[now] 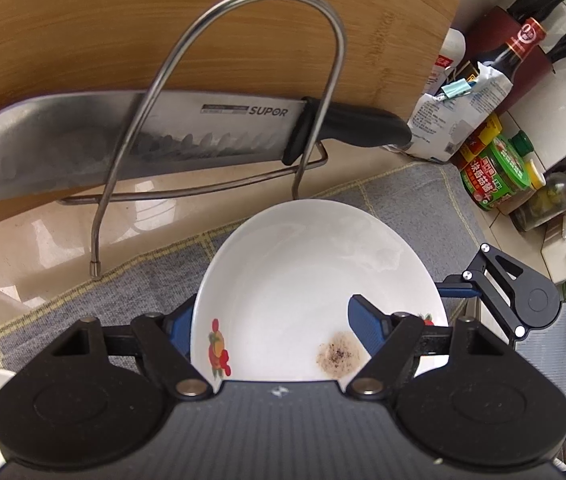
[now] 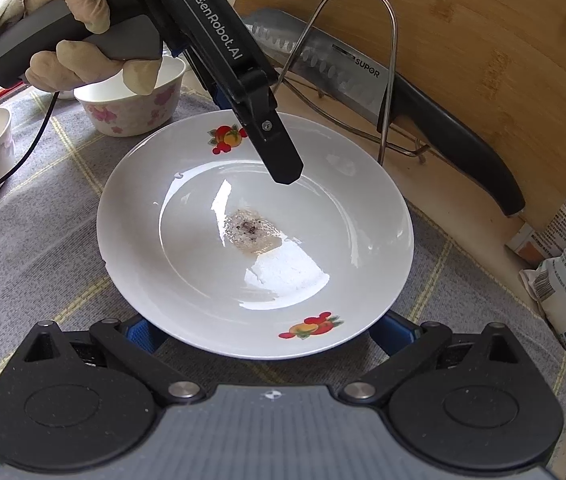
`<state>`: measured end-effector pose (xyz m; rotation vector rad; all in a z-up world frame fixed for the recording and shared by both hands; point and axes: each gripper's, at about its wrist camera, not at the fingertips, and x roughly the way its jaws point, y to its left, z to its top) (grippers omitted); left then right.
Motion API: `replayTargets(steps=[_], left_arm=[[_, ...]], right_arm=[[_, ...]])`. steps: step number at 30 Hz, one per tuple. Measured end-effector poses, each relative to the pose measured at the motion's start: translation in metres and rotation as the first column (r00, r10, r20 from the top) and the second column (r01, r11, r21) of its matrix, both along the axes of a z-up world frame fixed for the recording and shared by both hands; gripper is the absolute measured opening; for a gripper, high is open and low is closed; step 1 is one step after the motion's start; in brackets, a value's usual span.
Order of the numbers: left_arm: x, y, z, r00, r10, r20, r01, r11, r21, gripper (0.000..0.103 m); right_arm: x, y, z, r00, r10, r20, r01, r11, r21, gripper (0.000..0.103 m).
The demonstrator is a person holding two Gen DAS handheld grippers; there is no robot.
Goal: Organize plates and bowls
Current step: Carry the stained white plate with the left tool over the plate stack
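Overhead, left claw [image 2: 287, 176] angled down over plate [image 2: 203, 280]

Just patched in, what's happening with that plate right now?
A person is working a handheld gripper in each hand around a white fruit-patterned plate on a grey checked cloth. The left gripper straddles the plate's rim, one finger over the inside, one outside. The right gripper has a finger either side of the near edge. The plate carries a brown residue patch. Behind stand a wire rack, a cleaver and two bowls.
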<state>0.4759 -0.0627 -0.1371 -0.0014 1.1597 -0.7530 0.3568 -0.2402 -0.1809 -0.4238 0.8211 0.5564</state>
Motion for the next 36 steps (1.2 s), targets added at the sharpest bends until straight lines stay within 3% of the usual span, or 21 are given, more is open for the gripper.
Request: replayTargets(steps=[22,36], left_arm=[[-0.014,0.005,0.013,0.999,-0.009,0.05,0.009,1.0,0.0,0.076],[-0.042,0.002,0.039,0.996,-0.013,0.091,0.012,1.0,0.009,0.076]], right_arm=[[-0.015,0.003,0.014,0.999,0.015,0.039,-0.014,1.0,-0.011,0.103],[-0.04,0.004,0.033,0.997,0.015,0.074,-0.014,1.0,-0.016,0.103]])
